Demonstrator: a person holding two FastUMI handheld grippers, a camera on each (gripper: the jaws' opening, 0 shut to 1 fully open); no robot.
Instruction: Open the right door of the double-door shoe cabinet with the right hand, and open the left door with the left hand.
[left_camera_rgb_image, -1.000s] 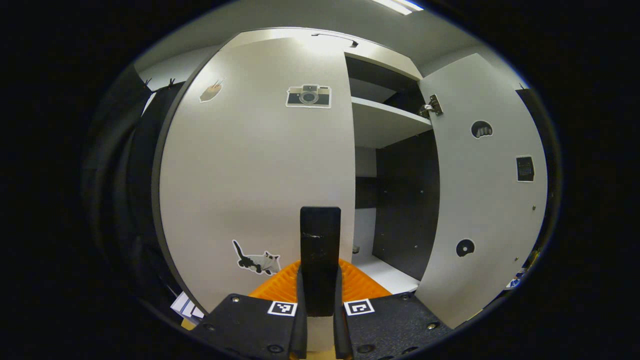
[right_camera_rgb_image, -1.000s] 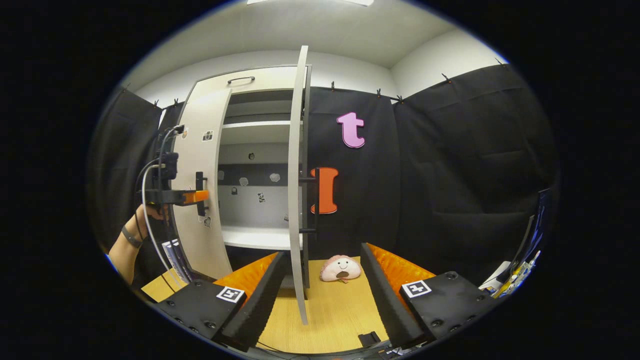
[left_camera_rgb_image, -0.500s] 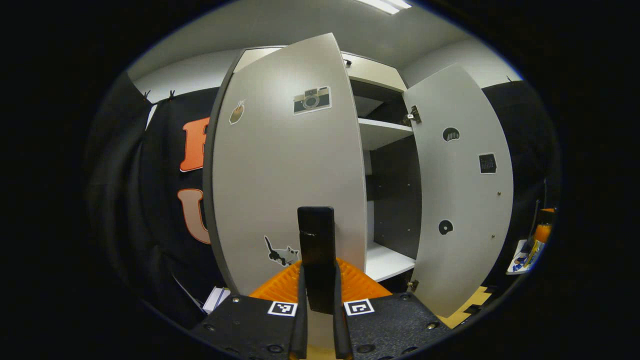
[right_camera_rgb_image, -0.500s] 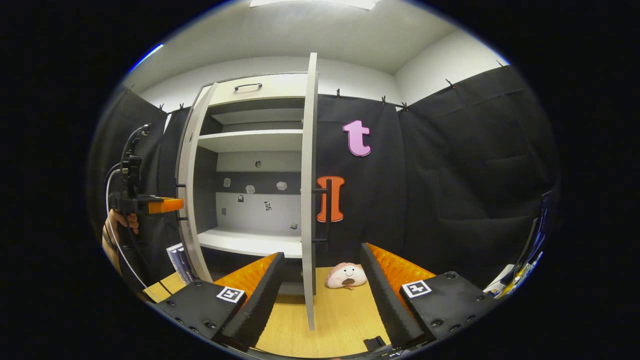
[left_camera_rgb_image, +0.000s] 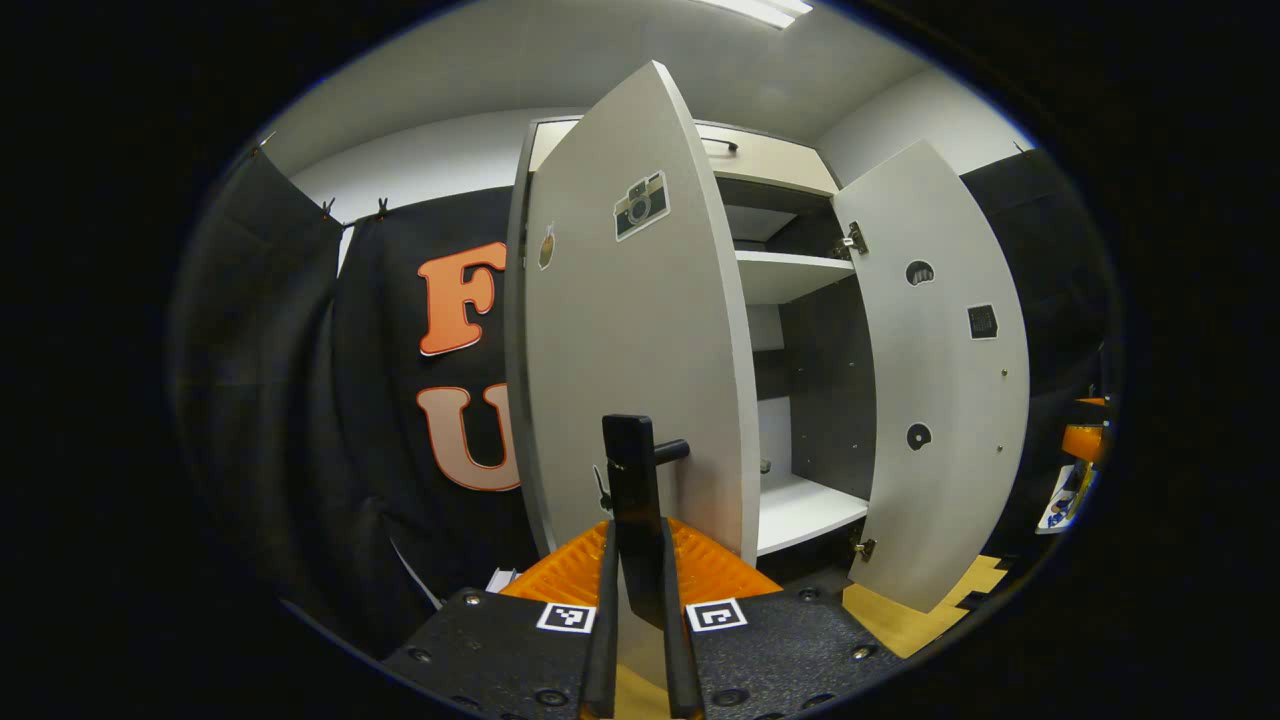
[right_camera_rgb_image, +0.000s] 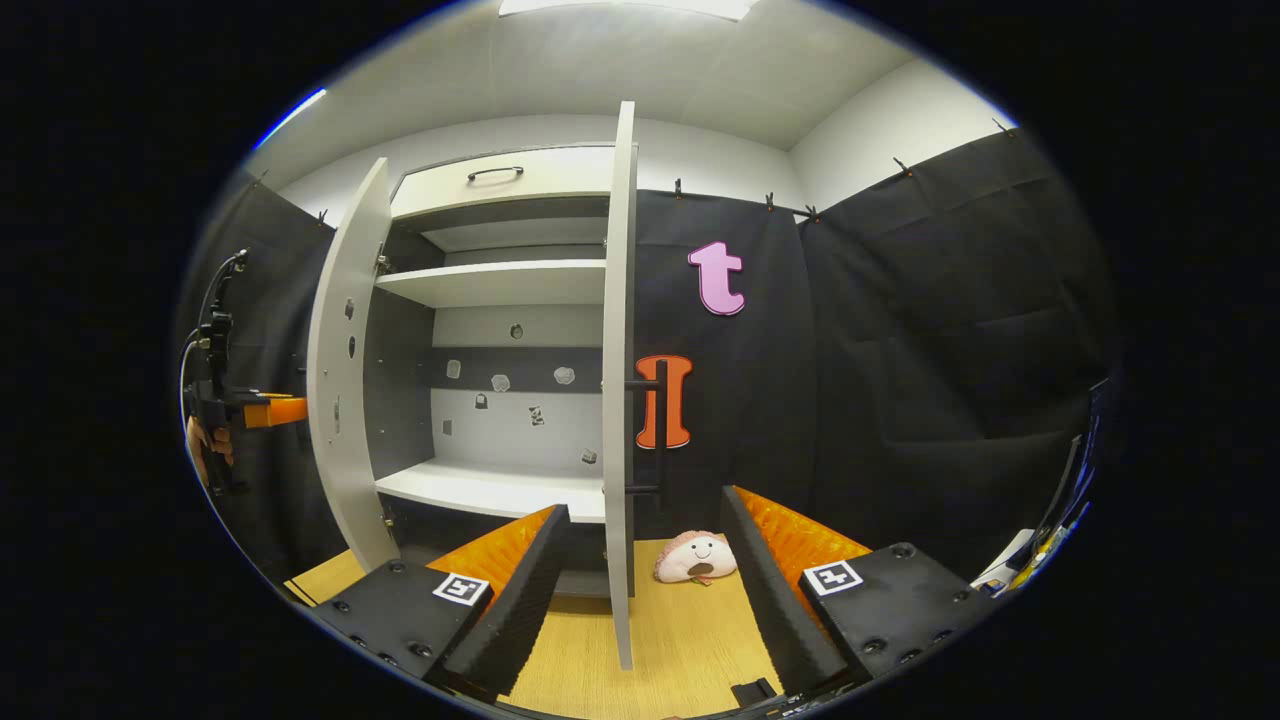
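Left gripper view: the left hand-held gripper (left_camera_rgb_image: 638, 600) was clenched on the black handle (left_camera_rgb_image: 634, 500) of the shoe cabinet's left door (left_camera_rgb_image: 640, 370), which stood swung wide at 12 o'clock; the right door (left_camera_rgb_image: 940, 400) stood open at 3 o'clock. Right gripper view: the right hand-held gripper (right_camera_rgb_image: 640, 590) was released, its fingers spread either side of the right door's edge (right_camera_rgb_image: 620, 400) without touching. A white shelf (right_camera_rgb_image: 490, 285) lay at 11 o'clock; a pink plush toy (right_camera_rgb_image: 695, 557) rested on the wooden surface (right_camera_rgb_image: 660, 640).
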